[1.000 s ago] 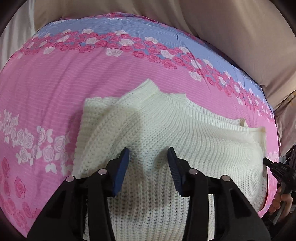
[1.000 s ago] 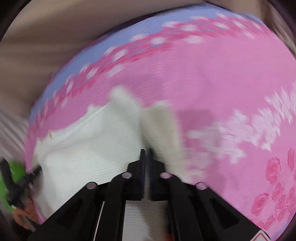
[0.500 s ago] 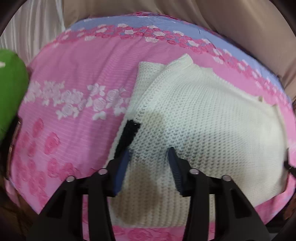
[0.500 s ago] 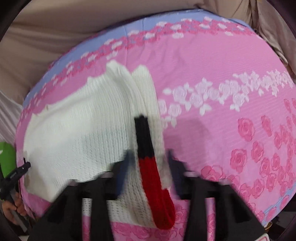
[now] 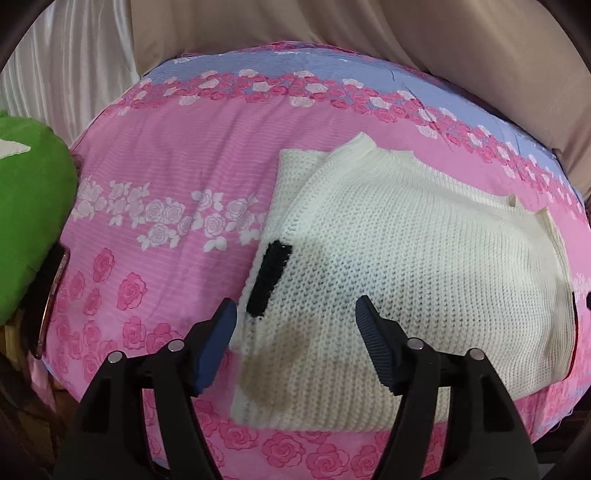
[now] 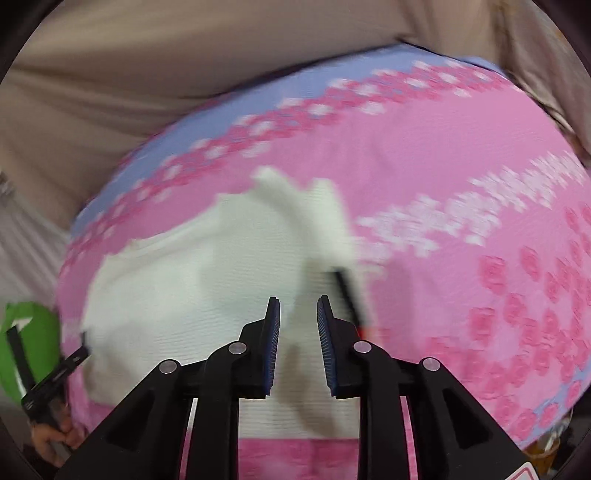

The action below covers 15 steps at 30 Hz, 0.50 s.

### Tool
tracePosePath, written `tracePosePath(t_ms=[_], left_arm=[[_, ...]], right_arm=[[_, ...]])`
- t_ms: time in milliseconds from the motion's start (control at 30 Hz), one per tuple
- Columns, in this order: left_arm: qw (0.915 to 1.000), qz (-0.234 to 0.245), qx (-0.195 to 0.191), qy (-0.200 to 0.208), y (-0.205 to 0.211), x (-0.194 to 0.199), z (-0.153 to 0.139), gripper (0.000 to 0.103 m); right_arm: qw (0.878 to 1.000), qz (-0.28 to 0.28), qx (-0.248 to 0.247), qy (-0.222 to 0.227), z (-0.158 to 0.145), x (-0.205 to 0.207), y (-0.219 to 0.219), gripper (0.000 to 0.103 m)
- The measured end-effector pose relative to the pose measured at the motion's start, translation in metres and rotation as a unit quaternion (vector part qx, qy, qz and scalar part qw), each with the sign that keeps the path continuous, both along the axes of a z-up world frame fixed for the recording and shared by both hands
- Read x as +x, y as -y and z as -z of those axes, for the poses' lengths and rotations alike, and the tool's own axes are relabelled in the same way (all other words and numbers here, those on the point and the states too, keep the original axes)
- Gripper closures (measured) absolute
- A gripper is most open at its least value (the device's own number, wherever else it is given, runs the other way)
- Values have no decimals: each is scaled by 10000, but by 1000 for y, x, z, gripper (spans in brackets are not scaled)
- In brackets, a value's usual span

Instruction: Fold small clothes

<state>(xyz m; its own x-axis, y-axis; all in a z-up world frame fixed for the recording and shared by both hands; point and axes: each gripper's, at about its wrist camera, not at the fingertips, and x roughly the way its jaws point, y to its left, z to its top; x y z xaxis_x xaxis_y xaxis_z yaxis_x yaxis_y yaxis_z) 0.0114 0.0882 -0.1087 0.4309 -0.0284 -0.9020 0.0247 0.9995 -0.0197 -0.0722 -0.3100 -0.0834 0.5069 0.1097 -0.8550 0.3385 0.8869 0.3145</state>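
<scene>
A pink sheet (image 5: 177, 173) printed with roses, with a lavender band along its far edge, covers the whole work surface; beige curtain cloth (image 5: 406, 33) hangs behind it. What lies under the sheet cannot be told.

The cream knitted sweater (image 5: 406, 266) is the landmark: it lies flat on the near half of the sheet, partly folded, with one layer lapped over another along its left side and its ribbed hem toward the camera. A green plush cushion (image 5: 26, 229) sits well to the left of the sweater, off the sheet's edge. A short black knitted strip (image 5: 267, 278) lies on the sweater's left border, touching it.

The left gripper (image 5: 295, 332) hovers over the near left part of the sweater with its jaws spread wide and nothing between them; one blue pad is over the pink sheet just left of the sweater's edge, the other over the knit.

The right wrist view is blurred. There the right gripper (image 6: 298, 325) sits above the sweater (image 6: 207, 280), its jaws parted by a narrow gap, gripping nothing, with the black strip (image 6: 347, 291) just to their right.
</scene>
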Motion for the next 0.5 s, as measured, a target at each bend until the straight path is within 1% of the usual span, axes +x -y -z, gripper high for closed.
tracePosePath(t_ms=[33,100,167,233,333,367,433,500], left_arm=[[10000,-12,35,-1,-1,0,1,38],[9999,-81,70,-109,-5,1,6,38],[9995,-191,-65,-223,-12,1,10,38],[9992,-254,-136,-283,-17,1,13,38],[9992,-266,-109,-292,-22,-2,14,38],[9991,-278,-118,-308,-25,-3,14,38],[9986,-339,-204,-340,-32,-4,14,38],[9979,-421,-351,-344,-40,-5,13,35]], right_arm=[[9994,-329,-78,4,-5,10,-21,81],[9967,-791,-175,17,-8,28,-56,81],[9927,-1196,-149,-32,-6,48,-91,81],[9884,-1489,-265,-158,-1,64,-120,81],[9840,-1731,-336,-275,9,81,-150,81],[9830,-1763,-388,-341,13,84,-154,81],[9812,-1766,-554,-549,26,92,-162,81],[9796,-1731,-561,-855,47,97,-165,81]])
